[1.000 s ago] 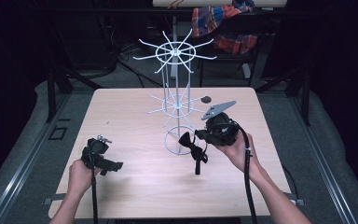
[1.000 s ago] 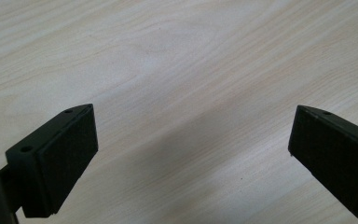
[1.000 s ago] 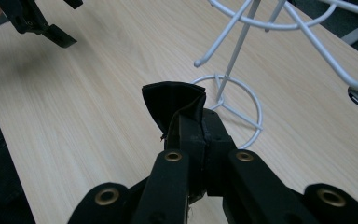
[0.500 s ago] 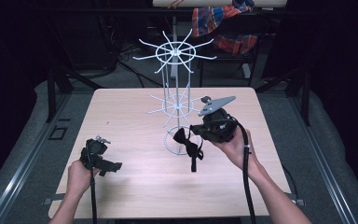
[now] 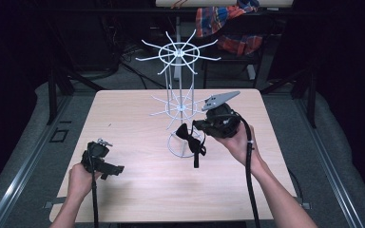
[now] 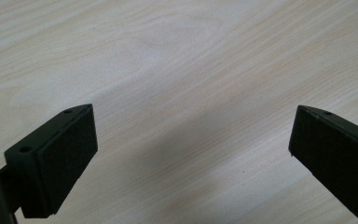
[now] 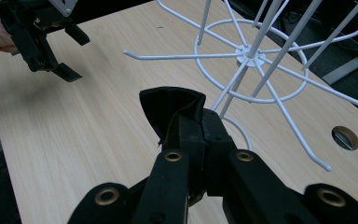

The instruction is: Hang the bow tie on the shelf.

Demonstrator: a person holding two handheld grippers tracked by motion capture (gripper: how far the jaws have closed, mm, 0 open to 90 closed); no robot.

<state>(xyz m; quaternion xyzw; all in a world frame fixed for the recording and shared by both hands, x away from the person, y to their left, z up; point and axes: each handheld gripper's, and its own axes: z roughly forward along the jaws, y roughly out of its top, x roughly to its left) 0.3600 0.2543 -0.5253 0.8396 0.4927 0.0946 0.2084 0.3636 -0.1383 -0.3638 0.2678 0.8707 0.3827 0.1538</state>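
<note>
A black bow tie hangs off the table with my right gripper shut on its knot. Its strap dangles in front of the white wire rack. In the right gripper view the jaws are pressed together on the bow tie, just short of the rack's lower ring of hooks. My left gripper rests low over the table's front left, open. Bare wood lies between its pads in the left gripper view.
The rack stands mid-table on a wire base ring, with a top tier and a lower tier of spreading hooks. A cable hole sits in the wooden table behind the rack. Dark floor and clutter surround the table.
My right gripper has carried the bow tie a little to the left and up, closer to the rack's lower hooks. The left gripper has stayed put.
</note>
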